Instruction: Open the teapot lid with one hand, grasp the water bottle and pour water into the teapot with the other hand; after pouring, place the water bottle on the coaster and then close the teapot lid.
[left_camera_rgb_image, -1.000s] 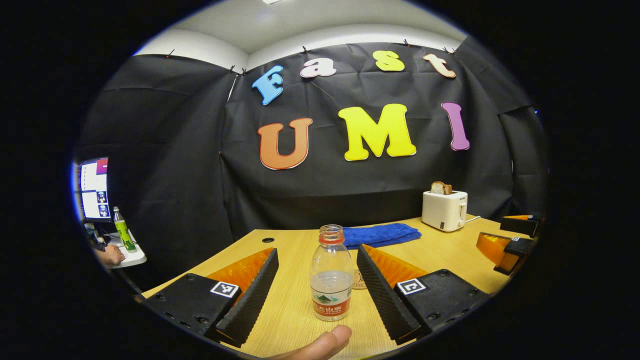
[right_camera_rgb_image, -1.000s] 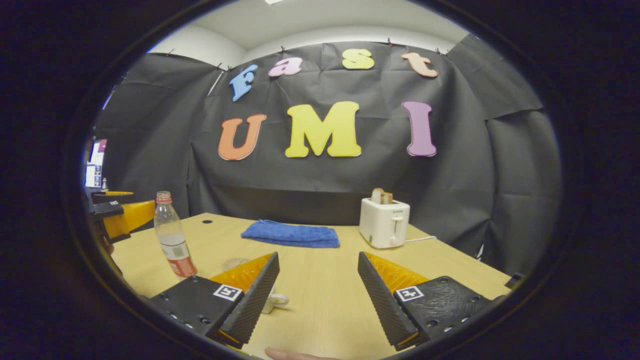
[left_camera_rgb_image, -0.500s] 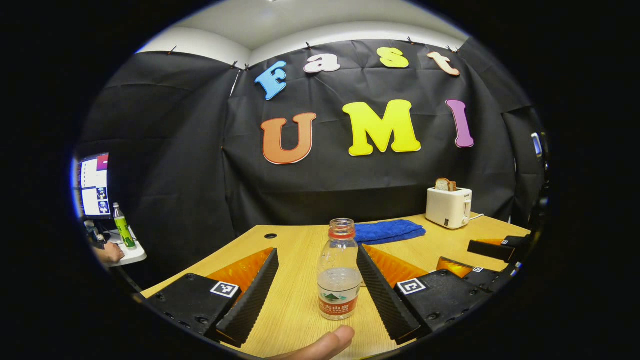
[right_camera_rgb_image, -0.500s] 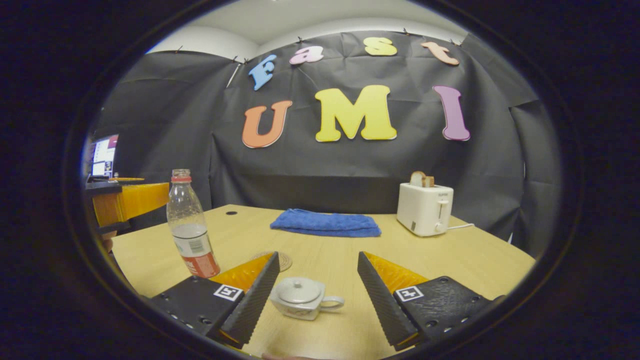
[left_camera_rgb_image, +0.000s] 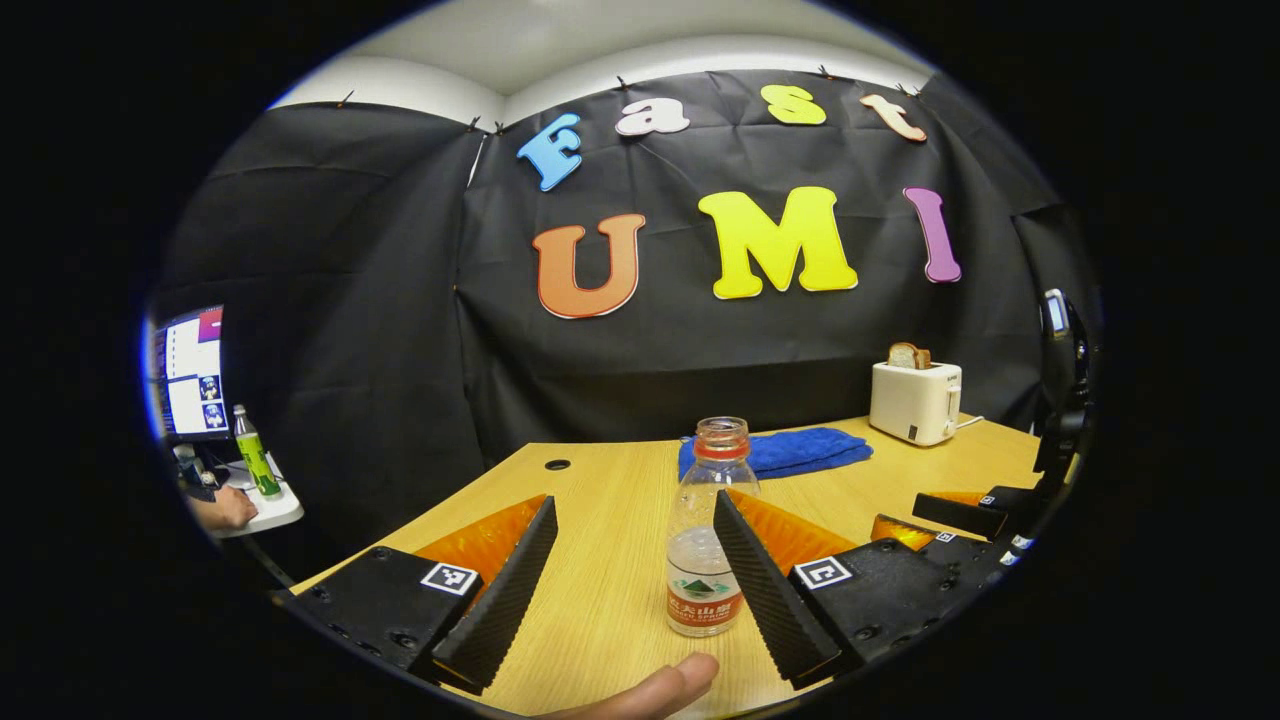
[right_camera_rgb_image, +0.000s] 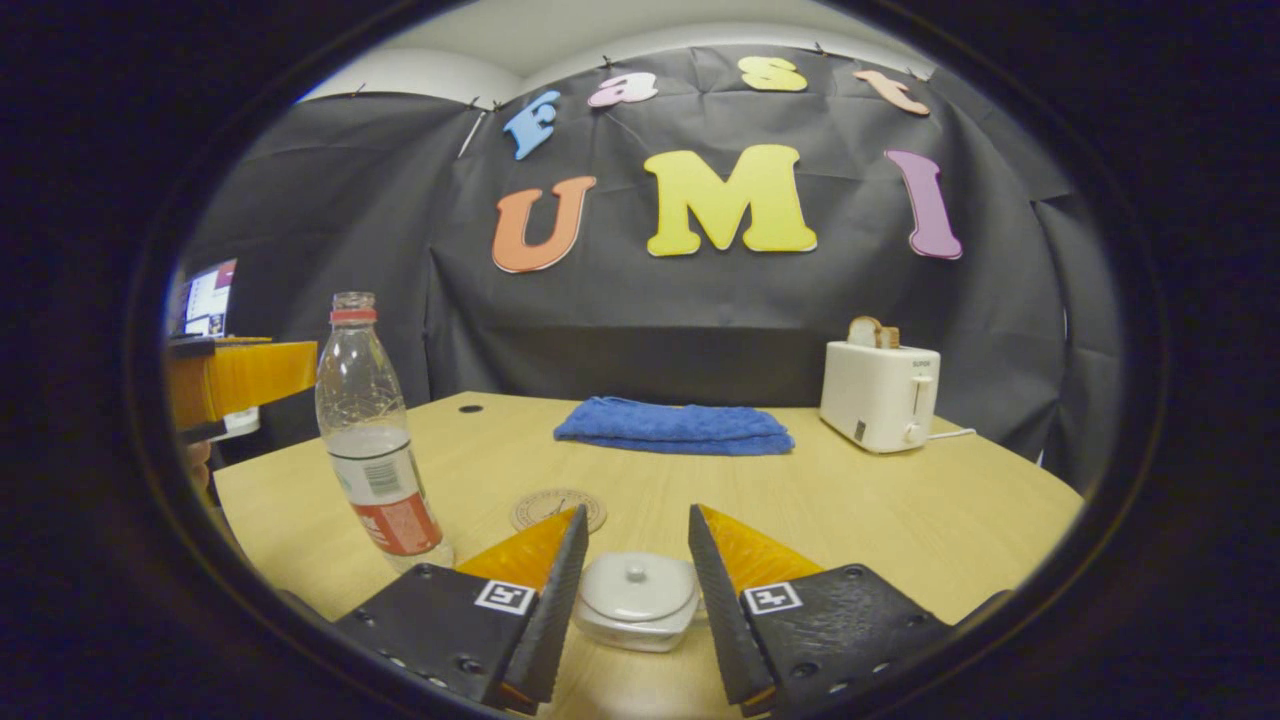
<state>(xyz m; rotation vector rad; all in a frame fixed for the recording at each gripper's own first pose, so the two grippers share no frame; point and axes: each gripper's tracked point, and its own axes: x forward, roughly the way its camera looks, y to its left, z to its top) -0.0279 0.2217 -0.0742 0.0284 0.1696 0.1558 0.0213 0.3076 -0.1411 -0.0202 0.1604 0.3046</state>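
Two grippers work over a wooden table. In the left gripper view the left gripper is spread wide, and the water bottle stands upright and uncapped between its fingers, just beside the right one; I cannot tell whether it touches. Its red-and-white label carries writing too small to make out. A fingertip pokes in at 6 o'clock.

In the right gripper view the right gripper has its fingers apart on either side of the white teapot, lid still on, with no contact visible. A round coaster lies just beyond, at 11 o'clock from the teapot; the bottle stands at 9 o'clock. Farther back are a folded blue towel and, at 2 o'clock, a white toaster holding bread.

The teapot's spout and handle are hidden behind the fingers.
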